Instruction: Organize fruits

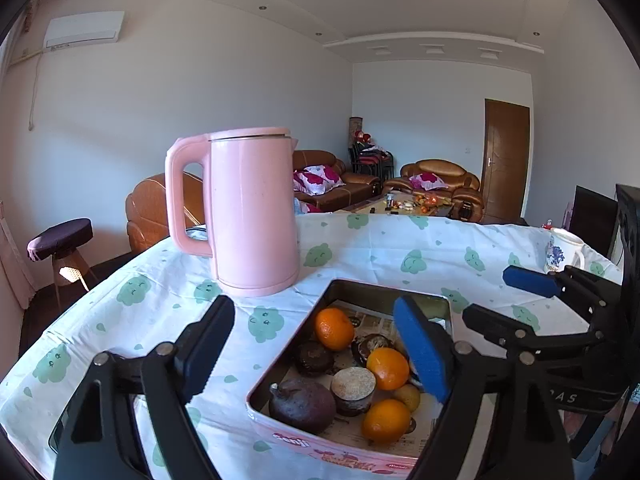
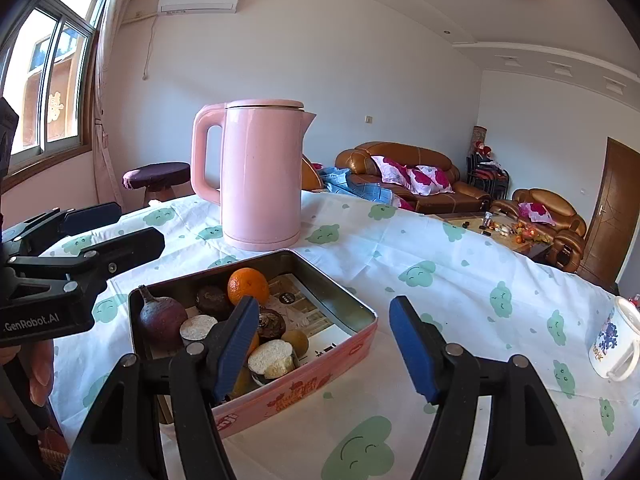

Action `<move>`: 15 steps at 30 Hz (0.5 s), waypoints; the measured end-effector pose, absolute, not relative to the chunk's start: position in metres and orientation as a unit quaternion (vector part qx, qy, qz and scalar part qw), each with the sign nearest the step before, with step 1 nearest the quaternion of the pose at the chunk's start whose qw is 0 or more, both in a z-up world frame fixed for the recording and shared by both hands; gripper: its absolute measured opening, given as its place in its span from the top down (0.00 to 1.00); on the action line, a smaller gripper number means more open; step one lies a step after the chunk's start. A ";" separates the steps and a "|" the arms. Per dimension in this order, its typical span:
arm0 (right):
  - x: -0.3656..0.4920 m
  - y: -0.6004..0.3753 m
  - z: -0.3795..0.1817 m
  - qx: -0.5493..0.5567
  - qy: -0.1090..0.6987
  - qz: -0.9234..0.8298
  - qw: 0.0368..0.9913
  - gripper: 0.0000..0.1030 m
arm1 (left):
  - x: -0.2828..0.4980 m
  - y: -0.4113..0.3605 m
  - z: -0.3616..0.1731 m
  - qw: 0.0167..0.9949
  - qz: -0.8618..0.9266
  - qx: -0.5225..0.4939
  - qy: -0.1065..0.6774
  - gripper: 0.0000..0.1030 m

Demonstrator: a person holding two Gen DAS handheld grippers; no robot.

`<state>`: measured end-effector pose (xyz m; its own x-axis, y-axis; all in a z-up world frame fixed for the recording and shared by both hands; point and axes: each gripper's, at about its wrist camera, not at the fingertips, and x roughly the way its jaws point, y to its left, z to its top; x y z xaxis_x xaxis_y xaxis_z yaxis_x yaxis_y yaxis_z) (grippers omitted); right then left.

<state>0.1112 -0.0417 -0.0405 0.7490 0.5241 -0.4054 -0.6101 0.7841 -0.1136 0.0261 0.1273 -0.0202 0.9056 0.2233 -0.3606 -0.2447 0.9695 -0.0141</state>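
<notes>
A pink metal tin (image 1: 280, 442) (image 2: 320, 376) on the table holds oranges (image 1: 334, 328) (image 2: 248, 286), a dark purple beet-like fruit (image 1: 302, 404) (image 2: 162, 320), dark round fruits (image 1: 314, 358) and cut pale-faced pieces (image 1: 354, 386) (image 2: 272, 356). My left gripper (image 1: 320, 354) is open and empty, its right finger over the tin; it also shows in the right wrist view (image 2: 108, 228). My right gripper (image 2: 324, 344) is open and empty, its left finger over the tin's near side; it also shows in the left wrist view (image 1: 496, 300).
A pink kettle (image 1: 248, 212) (image 2: 260, 176) stands just behind the tin. A white mug with a blue pattern (image 1: 562, 252) (image 2: 616, 340) sits at the table's right. The cloud-print tablecloth (image 1: 400, 256) (image 2: 460, 280) covers the table. Sofas and a stool lie beyond.
</notes>
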 end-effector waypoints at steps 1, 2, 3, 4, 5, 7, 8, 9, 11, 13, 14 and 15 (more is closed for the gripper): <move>0.110 -0.044 -0.039 -0.118 0.177 0.305 0.928 0.33 | 0.026 0.126 -0.019 0.976 0.120 -0.028 0.180 0.16; 0.109 -0.047 -0.038 -0.116 0.176 0.303 0.929 0.33 | 0.025 0.125 -0.018 0.976 0.119 -0.027 0.180 0.15; 0.108 -0.049 -0.036 -0.114 0.176 0.303 0.930 0.33 | 0.025 0.123 -0.018 0.976 0.118 -0.025 0.179 0.15; 0.107 -0.051 -0.035 -0.112 0.175 0.301 0.931 0.33 | 0.025 0.122 -0.018 0.976 0.117 -0.024 0.179 0.15; 0.106 -0.053 -0.033 -0.111 0.174 0.300 0.931 0.32 | 0.024 0.121 -0.017 0.977 0.117 -0.024 0.180 0.14; 0.103 -0.057 -0.031 -0.111 0.172 0.298 0.932 0.30 | 0.024 0.119 -0.017 0.976 0.118 -0.026 0.179 0.10; 0.101 -0.059 -0.029 -0.110 0.170 0.297 0.933 0.29 | 0.023 0.118 -0.016 0.977 0.118 -0.026 0.178 0.09; 0.099 -0.061 -0.028 -0.108 0.168 0.297 0.934 0.27 | 0.023 0.117 -0.016 0.977 0.118 -0.025 0.178 0.08; 0.095 -0.065 -0.025 -0.105 0.165 0.299 0.934 0.26 | 0.023 0.114 -0.015 0.977 0.116 -0.022 0.176 0.08; 0.091 -0.068 -0.023 -0.105 0.161 0.297 0.935 0.26 | 0.022 0.111 -0.014 0.978 0.115 -0.020 0.175 0.08; 0.089 -0.070 -0.022 -0.105 0.159 0.296 0.936 0.26 | 0.022 0.110 -0.013 0.978 0.115 -0.018 0.174 0.07; 0.087 -0.071 -0.021 -0.105 0.158 0.296 0.936 0.26 | 0.022 0.109 -0.013 0.978 0.114 -0.018 0.174 0.07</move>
